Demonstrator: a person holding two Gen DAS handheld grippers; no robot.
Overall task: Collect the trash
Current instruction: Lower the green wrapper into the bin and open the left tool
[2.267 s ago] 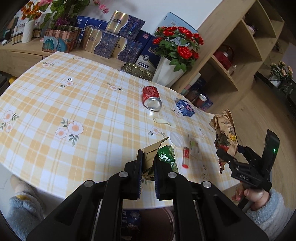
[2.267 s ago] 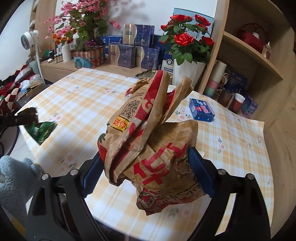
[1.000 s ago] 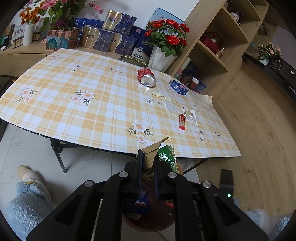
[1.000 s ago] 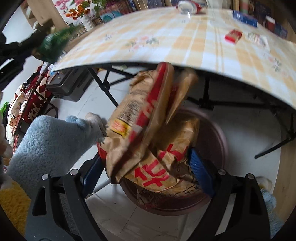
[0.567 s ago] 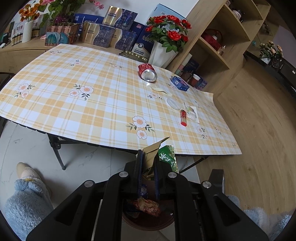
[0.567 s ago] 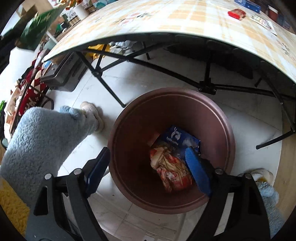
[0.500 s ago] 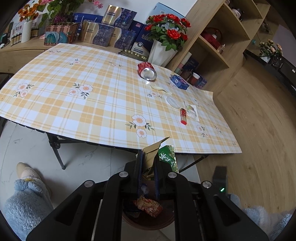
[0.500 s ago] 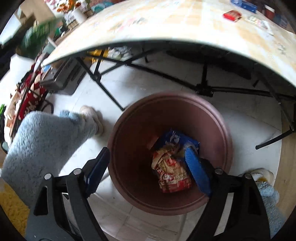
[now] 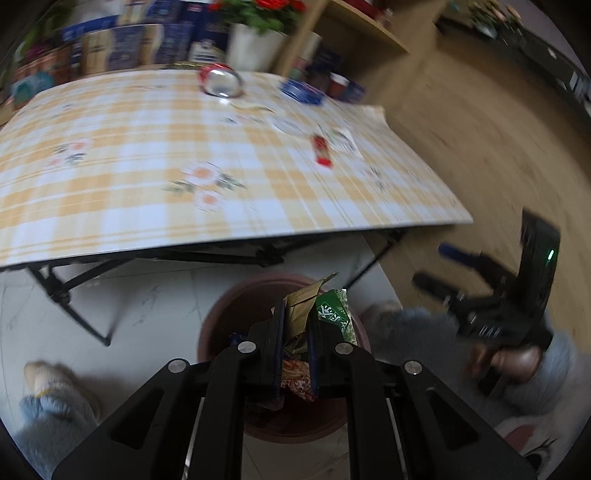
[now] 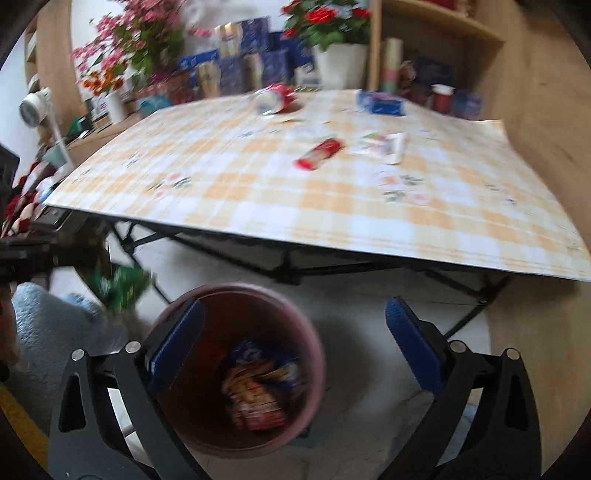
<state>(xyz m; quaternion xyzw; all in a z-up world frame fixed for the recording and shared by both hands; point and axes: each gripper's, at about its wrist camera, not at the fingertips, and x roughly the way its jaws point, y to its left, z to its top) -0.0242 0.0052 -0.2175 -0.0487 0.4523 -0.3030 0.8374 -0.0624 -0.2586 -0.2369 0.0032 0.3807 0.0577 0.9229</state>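
My left gripper (image 9: 295, 314) is shut on a crumpled green and gold wrapper (image 9: 332, 314), held just above the brown bin (image 9: 229, 306) on the floor. In the right wrist view the same wrapper (image 10: 118, 284) hangs left of the bin's rim (image 10: 317, 354). A red and brown paper bag (image 10: 255, 391) lies inside, on a blue packet. My right gripper (image 10: 293, 310) hovers over the bin, its jaws opening, with nothing between them. On the table lie a red can (image 10: 275, 98), a blue packet (image 10: 380, 102), a small red packet (image 10: 319, 153) and a white wrapper (image 10: 380, 144).
The checked table (image 10: 258, 192) overhangs the bin, and its black folding legs (image 10: 288, 266) stand just behind it. A person's fuzzy blue sleeve (image 10: 55, 325) is at the left. A white flower pot (image 10: 340, 62) and wooden shelves (image 10: 443, 33) stand behind the table.
The paper bag dropped from my right gripper into the bin; that gripper then rose, tilted up toward the table and widened. My left gripper sank toward the bin with the wrapper.
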